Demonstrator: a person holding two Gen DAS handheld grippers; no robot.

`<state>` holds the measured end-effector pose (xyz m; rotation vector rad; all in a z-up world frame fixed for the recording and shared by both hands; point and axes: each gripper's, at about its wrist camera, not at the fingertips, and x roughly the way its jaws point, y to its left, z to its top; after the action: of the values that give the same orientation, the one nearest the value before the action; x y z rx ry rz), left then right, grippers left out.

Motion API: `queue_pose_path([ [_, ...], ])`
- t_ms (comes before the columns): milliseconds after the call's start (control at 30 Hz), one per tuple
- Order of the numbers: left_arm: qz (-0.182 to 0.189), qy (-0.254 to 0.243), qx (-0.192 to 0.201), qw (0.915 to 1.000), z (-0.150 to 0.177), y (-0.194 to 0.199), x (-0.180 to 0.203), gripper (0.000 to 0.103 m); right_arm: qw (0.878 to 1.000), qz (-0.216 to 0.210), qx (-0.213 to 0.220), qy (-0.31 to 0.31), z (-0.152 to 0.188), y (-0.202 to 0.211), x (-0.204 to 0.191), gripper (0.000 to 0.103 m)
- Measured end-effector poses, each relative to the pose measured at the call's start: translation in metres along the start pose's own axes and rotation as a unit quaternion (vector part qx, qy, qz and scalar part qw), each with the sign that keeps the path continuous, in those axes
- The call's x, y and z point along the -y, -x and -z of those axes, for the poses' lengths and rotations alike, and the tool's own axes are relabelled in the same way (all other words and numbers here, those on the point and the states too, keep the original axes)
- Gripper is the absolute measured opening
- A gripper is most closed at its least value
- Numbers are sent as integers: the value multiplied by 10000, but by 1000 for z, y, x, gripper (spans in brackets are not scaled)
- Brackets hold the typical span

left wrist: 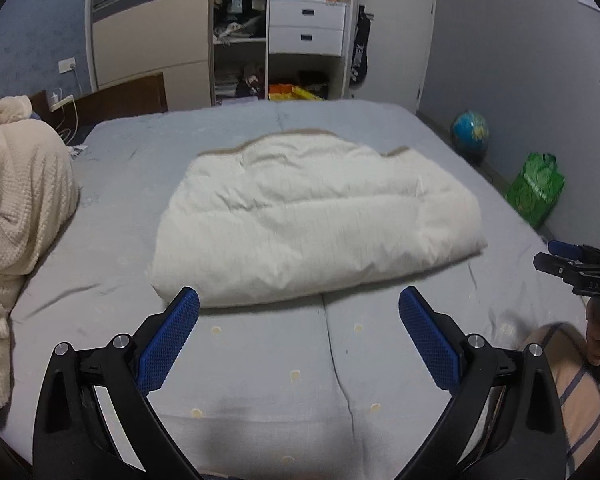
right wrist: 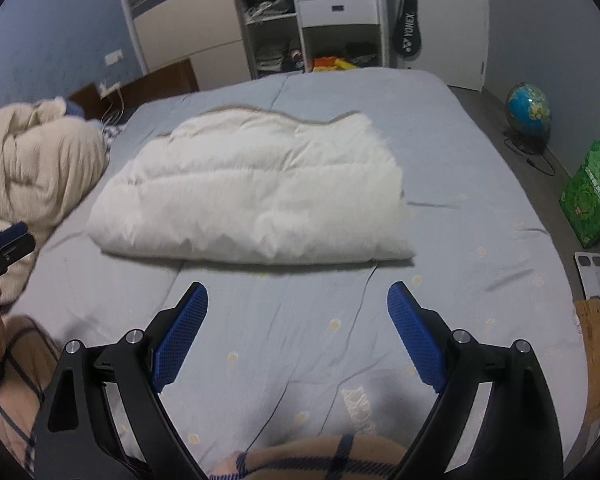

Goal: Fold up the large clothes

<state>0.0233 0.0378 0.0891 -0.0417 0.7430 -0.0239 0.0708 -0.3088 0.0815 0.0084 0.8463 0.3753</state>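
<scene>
Our bed (left wrist: 100, 208) is big and gray, with the white coat (left wrist: 316, 220) lying folded in the middle, far from us. We hold the left tongs (left wrist: 299, 310) and right tongs (right wrist: 298, 300) wide, holding nothing. It looks puffy, soft and light, so we should grab its near edge.

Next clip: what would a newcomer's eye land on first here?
The puffy white folded garment lying mid-bed on the grey-blue sheet. Then the two grippers, left and right, jaws open and empty, short of its near edge. A cream knit blanket is heaped at the left.
</scene>
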Motion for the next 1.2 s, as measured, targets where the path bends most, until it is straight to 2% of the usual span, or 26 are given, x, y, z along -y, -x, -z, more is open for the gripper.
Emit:
queue_pose_path([
  [133,-97,148,38,9998,7,-7,-3,96,9999,65,-29,118,2,-7,-7,87],
  [367,-41,334,-290,9990,12,-35,-9,96,9995,135,-150,238,4,-19,-14,87],
  [700,-23,497,-416,9979,16,-45,-17,96,9992,199,-342,74,4,-32,-6,87],
  [1200,-39,252,-387,9989,16,-44,-11,96,9994,214,-283,26,5,-29,-6,87],
])
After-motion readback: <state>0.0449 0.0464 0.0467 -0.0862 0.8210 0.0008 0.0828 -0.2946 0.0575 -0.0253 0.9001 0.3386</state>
